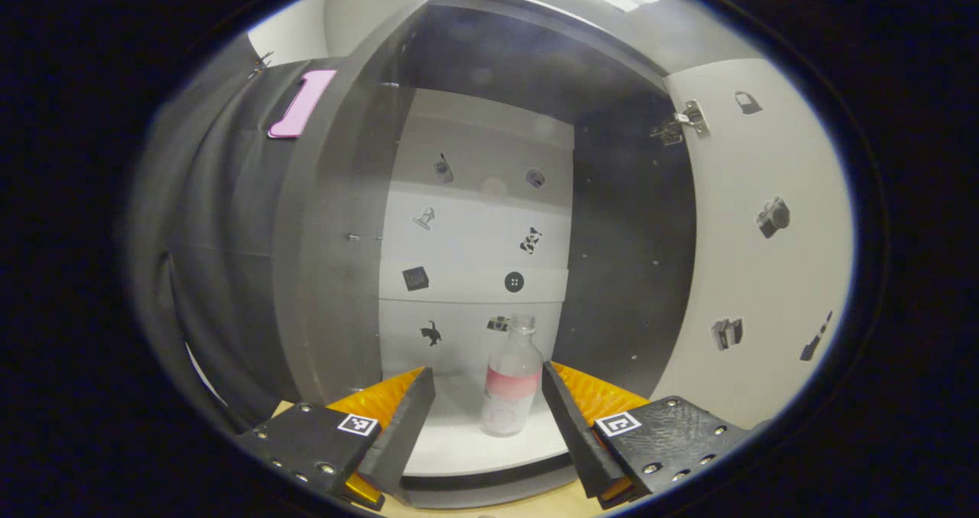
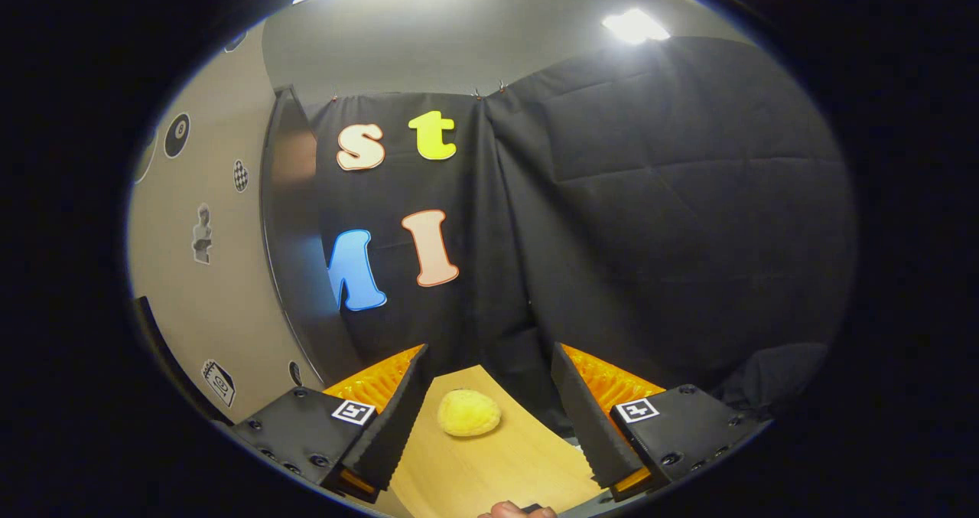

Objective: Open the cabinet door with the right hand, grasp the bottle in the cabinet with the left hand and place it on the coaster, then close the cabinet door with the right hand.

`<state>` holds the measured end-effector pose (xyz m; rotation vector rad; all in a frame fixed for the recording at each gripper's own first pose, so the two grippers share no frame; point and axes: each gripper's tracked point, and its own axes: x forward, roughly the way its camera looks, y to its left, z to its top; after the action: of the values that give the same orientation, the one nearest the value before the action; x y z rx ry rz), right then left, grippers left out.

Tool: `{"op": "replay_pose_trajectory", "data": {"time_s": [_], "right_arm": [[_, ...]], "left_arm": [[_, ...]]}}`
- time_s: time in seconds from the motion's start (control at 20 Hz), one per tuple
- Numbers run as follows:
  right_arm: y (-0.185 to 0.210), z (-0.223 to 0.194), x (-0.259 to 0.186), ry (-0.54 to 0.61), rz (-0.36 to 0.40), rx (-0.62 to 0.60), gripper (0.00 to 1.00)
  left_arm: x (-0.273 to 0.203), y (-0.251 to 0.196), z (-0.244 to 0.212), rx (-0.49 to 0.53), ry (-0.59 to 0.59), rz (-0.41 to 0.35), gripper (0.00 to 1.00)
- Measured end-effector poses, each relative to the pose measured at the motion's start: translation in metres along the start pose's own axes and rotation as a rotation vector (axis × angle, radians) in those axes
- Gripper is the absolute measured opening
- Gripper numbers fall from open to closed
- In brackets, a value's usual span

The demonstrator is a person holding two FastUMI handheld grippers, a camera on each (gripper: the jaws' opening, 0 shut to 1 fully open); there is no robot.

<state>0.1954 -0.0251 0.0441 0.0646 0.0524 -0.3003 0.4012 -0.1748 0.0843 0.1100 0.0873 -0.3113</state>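
Entry, cabinet stage. Cabinet door (image 1: 757, 242): stood swung wide to the right of the opening, hinge (image 1: 683, 122) exposed at its upper inner edge; the opening step judged complete, which was why the interior lay in plain sight.

Bottle (image 1: 511, 384): clear, with a pink band round its middle; upright on the pale lower shelf (image 1: 466, 445) inside the cabinet, toward the front, with the stickered back panel (image 1: 474, 235) behind it; untouched.

Left gripper (image 1: 488, 403): fingers spread wide, gripping nothing; aimed straight into the cabinet so that the bottle sat framed between the two fingers, apart from both; held so, by judgement, to line up a straddling grasp on the bottle's body; the step in hand judged to be the approach, with the reach forward and the closing yet to come.

Right gripper (image 2: 488, 395): fingers likewise parted and empty; pointed away over the wooden tabletop (image 2: 497, 464), apparently parked clear of the left gripper's path; the door's stickered face (image 2: 206, 258) lay at the left of its view.

Yellow rounded object (image 2: 469, 413): lay on the tabletop between the right gripper's fingers, farther off; whether it was the coaster could not be told.

Risk noted: the bottle was tall and narrow, so a finger brushing it on the way in could tip it.
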Motion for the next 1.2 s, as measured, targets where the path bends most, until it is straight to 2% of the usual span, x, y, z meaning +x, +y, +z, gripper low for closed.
{"op": "replay_pose_trajectory", "data": {"time_s": [0.2,0.5,0.55,0.7,0.75,0.8,0.9,0.95,1.0,1.2], "right_arm": [[0.0,-0.012,0.02,0.046,0.013,-0.013,0.98],[-0.009,-0.019,0.039,0.078,0.003,0.005,0.98],[-0.011,-0.019,0.042,0.079,-0.002,0.007,0.98],[-0.017,-0.02,0.048,0.08,-0.009,0.012,0.98],[-0.019,-0.02,0.05,0.081,-0.008,0.015,0.98],[-0.02,-0.019,0.052,0.082,-0.01,0.016,0.98],[-0.022,-0.021,0.058,0.089,-0.007,0.02,0.98],[-0.02,-0.021,0.06,0.09,-0.001,0.022,0.98],[-0.019,-0.021,0.062,0.089,0.006,0.022,0.93],[-0.015,-0.024,0.072,0.097,0.04,0.007,0.93]], "left_arm": [[0.043,-0.008,-0.01,0.035,0.011,-0.003,0.85],[0.084,-0.02,-0.031,0.031,0.035,-0.026,0.87],[0.089,-0.021,-0.034,0.023,0.037,-0.032,0.85],[0.098,-0.021,-0.043,0.011,0.05,-0.029,0.88],[0.101,-0.023,-0.043,-0.005,0.045,-0.035,0.85],[0.102,-0.025,-0.043,-0.022,0.039,-0.043,0.89],[0.102,-0.026,-0.045,-0.039,0.036,-0.045,0.87],[0.103,-0.025,-0.046,-0.046,0.036,-0.038,0.85],[0.103,-0.027,-0.047,-0.064,0.034,-0.038,0.87],[0.104,-0.03,-0.049,-0.088,0.02,-0.025,0.87]]}}
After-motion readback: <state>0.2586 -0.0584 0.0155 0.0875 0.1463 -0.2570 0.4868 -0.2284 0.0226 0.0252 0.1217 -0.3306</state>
